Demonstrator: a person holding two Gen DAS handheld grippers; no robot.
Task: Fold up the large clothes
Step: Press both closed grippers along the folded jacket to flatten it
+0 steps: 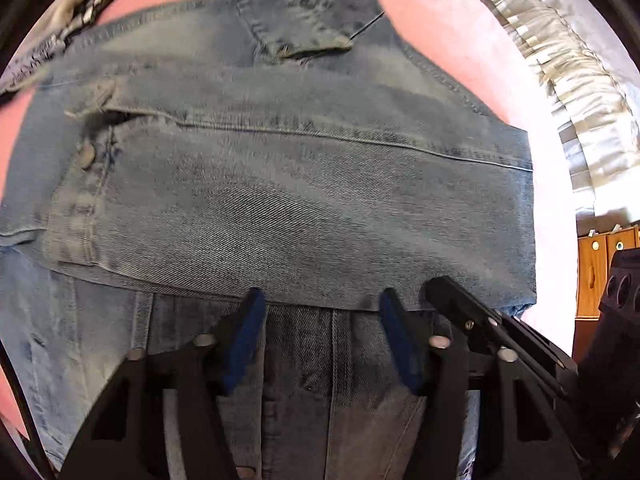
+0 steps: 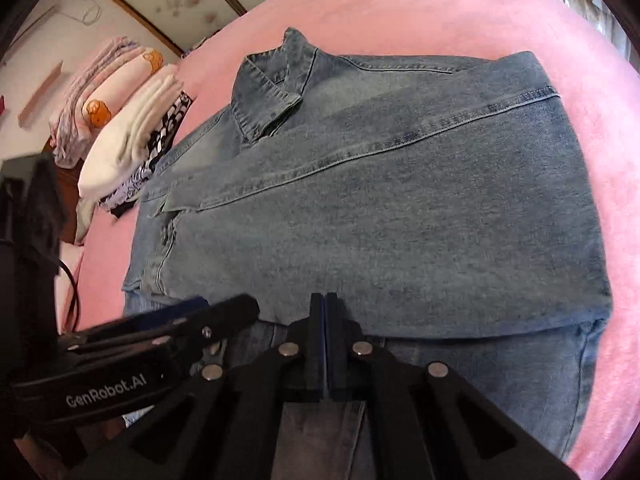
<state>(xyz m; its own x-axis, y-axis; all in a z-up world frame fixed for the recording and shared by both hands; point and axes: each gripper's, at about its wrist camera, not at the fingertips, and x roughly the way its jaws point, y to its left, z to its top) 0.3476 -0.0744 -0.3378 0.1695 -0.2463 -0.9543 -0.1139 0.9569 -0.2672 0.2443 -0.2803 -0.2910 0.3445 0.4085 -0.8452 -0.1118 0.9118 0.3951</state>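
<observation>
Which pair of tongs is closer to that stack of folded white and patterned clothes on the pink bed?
Left. The left tongs sit on the stack's side of the blue denim jacket; the right tongs are farther over.

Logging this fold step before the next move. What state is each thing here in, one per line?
Denim jacket: lying on the pink bed cover, partly folded, a panel turned over the body, collar away from the grippers.
Left gripper: open at the folded edge, nothing pinched.
Right gripper: shut at the folded edge; whether denim is pinched is unclear.
Stack of folded laundry: piled beside the jacket.
</observation>
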